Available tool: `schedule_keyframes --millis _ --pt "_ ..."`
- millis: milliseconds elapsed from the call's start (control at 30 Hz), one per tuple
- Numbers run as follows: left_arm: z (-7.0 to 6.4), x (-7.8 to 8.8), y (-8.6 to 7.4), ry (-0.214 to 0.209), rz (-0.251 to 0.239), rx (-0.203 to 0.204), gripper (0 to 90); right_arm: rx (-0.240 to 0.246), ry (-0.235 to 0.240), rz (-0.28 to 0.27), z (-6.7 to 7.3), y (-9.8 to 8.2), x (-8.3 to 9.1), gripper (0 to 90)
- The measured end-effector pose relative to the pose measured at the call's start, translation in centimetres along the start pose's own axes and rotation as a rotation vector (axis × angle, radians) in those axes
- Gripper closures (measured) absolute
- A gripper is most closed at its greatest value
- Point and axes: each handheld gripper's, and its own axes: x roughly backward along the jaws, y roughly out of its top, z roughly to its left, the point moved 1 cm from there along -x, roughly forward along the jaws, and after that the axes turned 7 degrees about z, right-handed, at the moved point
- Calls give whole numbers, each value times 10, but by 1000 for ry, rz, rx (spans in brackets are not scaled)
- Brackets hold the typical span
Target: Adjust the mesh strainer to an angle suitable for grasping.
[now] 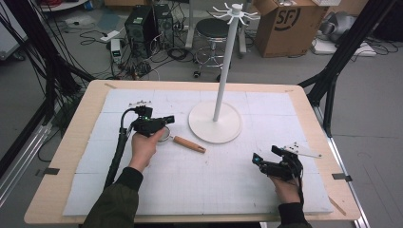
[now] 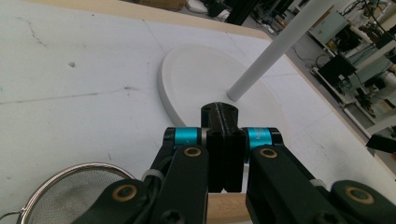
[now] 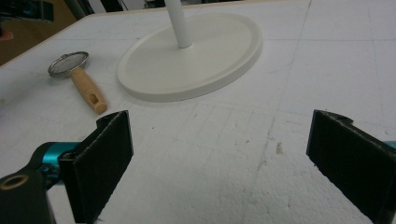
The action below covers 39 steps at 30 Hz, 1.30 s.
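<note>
1. High view: the right gripper (image 1: 257,159) rests near the right front of the table (image 1: 66,156), jaws spread wide with nothing between them.
2. Left gripper (image 1: 169,119) sits farther back, jaws closed together above the strainer (image 1: 189,144), not clamping it.
3. Strainer's wooden handle points right, near the white stand (image 1: 215,122).

A light wooden tabletop (image 1: 71,156) carries a white foam mat (image 1: 214,185) that covers most of it. On the mat, just ahead of the left gripper (image 1: 167,119), stands the round white base (image 1: 215,124) of a pole stand. A wooden-handled strainer (image 1: 187,144) lies beside that gripper, well apart from the right gripper (image 1: 256,159).
</note>
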Motion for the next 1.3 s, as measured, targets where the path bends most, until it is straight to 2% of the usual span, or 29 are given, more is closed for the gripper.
schedule_keyframes --millis 167,367,567,767,867,1067,1133,1300 --pt "3 -8 -4 3 25 -1 900 -5 5 -8 -1 0 2 63" --pt "9 -15 -8 -12 47 12 900 -5 -1 -5 -1 0 1 63" --pt "12 -24 -14 5 83 1 899 4 -2 1 -1 0 0 63" --pt "19 -29 -19 16 115 36 899 5 -3 4 -1 0 0 63" --pt "21 -32 -21 5 125 51 899 1 -2 8 -1 -1 -1 63" --pt "21 -38 -26 39 175 33 899 5 -2 10 -1 -1 -1 63" --pt "22 -39 -28 44 172 40 899 4 -4 13 -1 -1 -1 63" --pt "19 -37 -29 67 189 18 899 5 -5 18 -1 -2 -2 63"
